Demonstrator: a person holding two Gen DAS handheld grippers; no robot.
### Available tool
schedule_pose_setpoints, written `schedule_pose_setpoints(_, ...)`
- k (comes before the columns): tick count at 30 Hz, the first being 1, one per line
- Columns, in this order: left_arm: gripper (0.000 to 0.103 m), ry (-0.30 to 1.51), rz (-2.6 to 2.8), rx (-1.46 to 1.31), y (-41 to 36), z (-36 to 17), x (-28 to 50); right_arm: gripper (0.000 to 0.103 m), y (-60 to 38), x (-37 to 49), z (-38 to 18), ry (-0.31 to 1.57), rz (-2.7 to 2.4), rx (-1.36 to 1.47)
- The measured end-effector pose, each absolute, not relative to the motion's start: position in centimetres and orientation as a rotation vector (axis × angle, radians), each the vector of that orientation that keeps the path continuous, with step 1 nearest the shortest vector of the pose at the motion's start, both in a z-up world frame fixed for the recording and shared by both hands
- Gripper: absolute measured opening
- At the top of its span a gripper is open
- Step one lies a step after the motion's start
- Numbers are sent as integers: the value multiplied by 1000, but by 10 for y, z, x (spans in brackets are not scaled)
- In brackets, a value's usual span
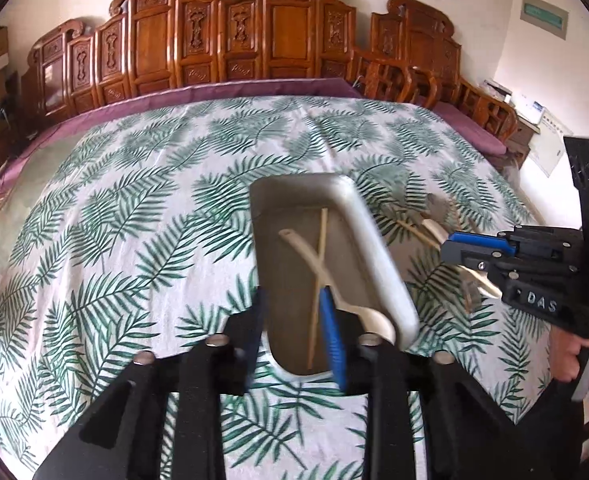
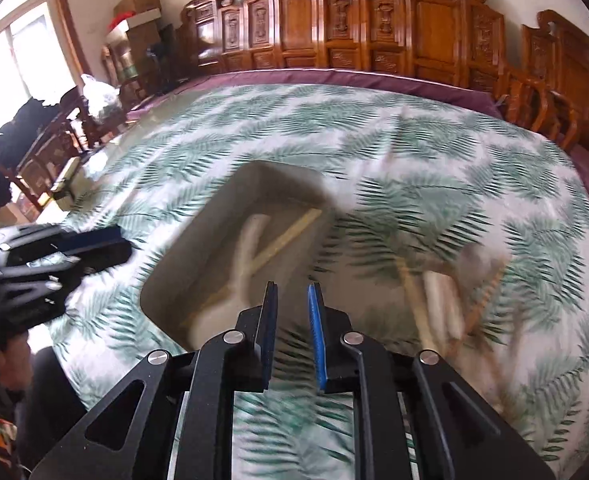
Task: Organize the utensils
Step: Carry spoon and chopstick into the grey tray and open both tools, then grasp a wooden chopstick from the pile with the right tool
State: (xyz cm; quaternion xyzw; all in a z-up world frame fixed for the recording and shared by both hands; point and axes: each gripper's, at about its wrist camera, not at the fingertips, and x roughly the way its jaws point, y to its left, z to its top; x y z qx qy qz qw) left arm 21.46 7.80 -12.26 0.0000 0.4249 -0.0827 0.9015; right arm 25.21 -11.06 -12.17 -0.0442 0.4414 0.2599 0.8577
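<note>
Tray: the grey rectangular tray [image 1: 378, 256] sits in the middle of the table. In the left wrist view it's dead centre, running from about 12 o'clock down toward 6; its right rim looks smeared by motion blur. In the right wrist view the tray [image 2: 198, 256] is just left of centre, around 10 o'clock from the fingers.

In the tray: a white spoon [image 1: 314, 260] and one wooden chopstick [image 1: 321, 240] lie crossed over each other inside it. Same pair shows blurry in the right wrist view, spoon [image 2: 250, 236] and chopstick [image 2: 290, 228].

Loose utensils: another white spoon [image 2: 442, 296] and a few more chopsticks [image 2: 410, 292] are out on the cloth, at roughly 3 o'clock of the tray. Too blurry to count them properly.

Left gripper: left gripper [image 1: 294, 320] has its fingers spread apart, hovering at the tray's near end, at 6 o'clock. The blue pad [image 1: 332, 336] overlaps the spoon's bowl end, but I honestly can't say it's touching. Nothing pinched between the fingers.

Right gripper: right gripper [image 2: 294, 320] also has a clear gap between its fingers and nothing in it, with just leaf cloth showing through. In the left wrist view, the right gripper [image 1: 460, 248] comes in from 3 o'clock, tips near the loose spoon.

Table: covered in a white cloth with green fern leaves [image 1: 134, 208], purple edge at the far side.

Background: a row of carved wooden chairs [image 1: 230, 36] along the wall at 12 o'clock.
</note>
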Motion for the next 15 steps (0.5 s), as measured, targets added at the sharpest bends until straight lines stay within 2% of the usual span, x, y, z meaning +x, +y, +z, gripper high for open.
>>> schedule_pose_setpoints(2, 30, 875, -182, 4, 71, -120, 213, 18, -131, 254, -125, 929, 514, -102)
schedule_pose_setpoints(4, 46, 861, -194, 3, 62, -117, 211, 18, -155, 259, -129, 937, 471, -105)
schedule_pose_setpoints(6, 67, 846, -201, 3, 55, -113, 210, 18, -175, 263, -134, 947, 434, -107)
schedule_pose_setpoints(8, 76, 836, -192, 6, 46, -111, 209, 18, -188, 267, -138, 955, 415, -105)
schedule_pose_setpoints(12, 88, 810, -194, 26, 32, -106, 205, 17, -201, 271, -148, 971, 397, -107)
schedule_pose_setpoints(15, 89, 799, -210, 51, 20, -103, 200, 17, -203, 274, -161, 998, 400, -107)
